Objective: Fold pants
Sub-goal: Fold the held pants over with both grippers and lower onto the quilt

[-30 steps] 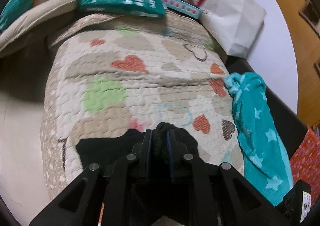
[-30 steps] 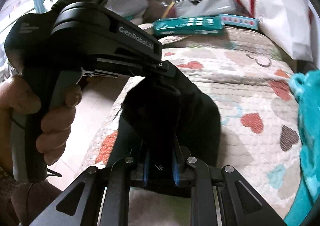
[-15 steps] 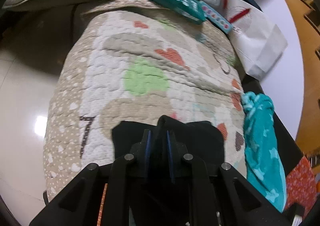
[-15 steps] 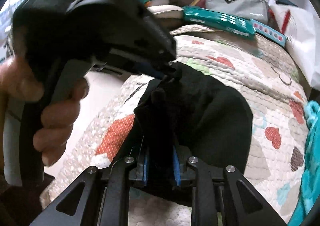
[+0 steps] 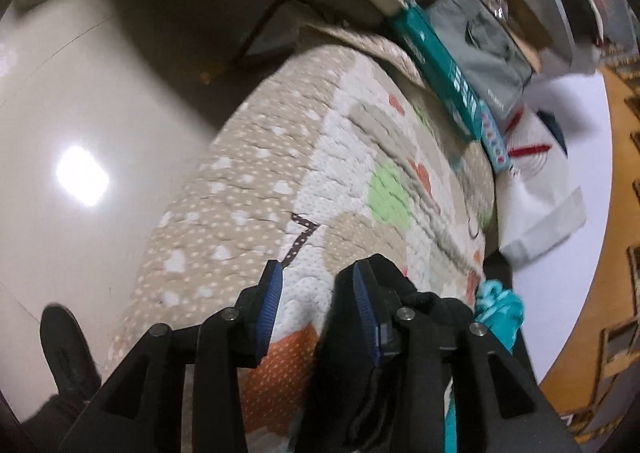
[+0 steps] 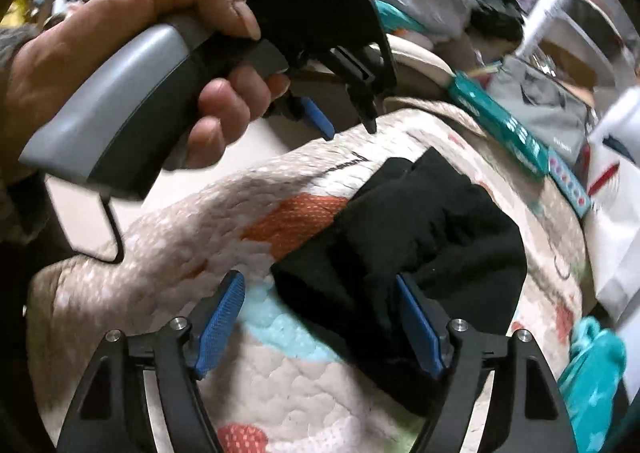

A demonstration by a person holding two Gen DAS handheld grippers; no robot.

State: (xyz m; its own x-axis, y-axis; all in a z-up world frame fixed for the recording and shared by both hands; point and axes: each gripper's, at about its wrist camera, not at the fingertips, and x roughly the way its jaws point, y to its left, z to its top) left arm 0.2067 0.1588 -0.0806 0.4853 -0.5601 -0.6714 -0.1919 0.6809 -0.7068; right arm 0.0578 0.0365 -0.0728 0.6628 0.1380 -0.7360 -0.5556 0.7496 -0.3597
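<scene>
The black pants (image 6: 424, 237) lie folded in a small bundle on the quilted heart-print cover (image 6: 160, 245). My right gripper (image 6: 320, 317) is open, its jaws wide apart over the bundle's near edge, with black cloth against the right pad (image 6: 420, 325). My left gripper (image 5: 316, 305) is open and empty above the cover's left edge; the pants (image 5: 400, 313) sit just right of its right finger. In the right wrist view the left gripper (image 6: 344, 125) is held in a hand, jaws apart, above and left of the pants.
A teal starred cloth (image 5: 500, 309) lies right of the pants. A teal box (image 5: 436, 69), a grey bag (image 5: 484, 49) and a white paper bag (image 5: 536, 193) sit at the far end of the cover. Glossy floor (image 5: 80, 133) lies left of it.
Both grippers have opened and let go of the pants, which now rest on the cover. The left gripper has swung left, off the bundle.
</scene>
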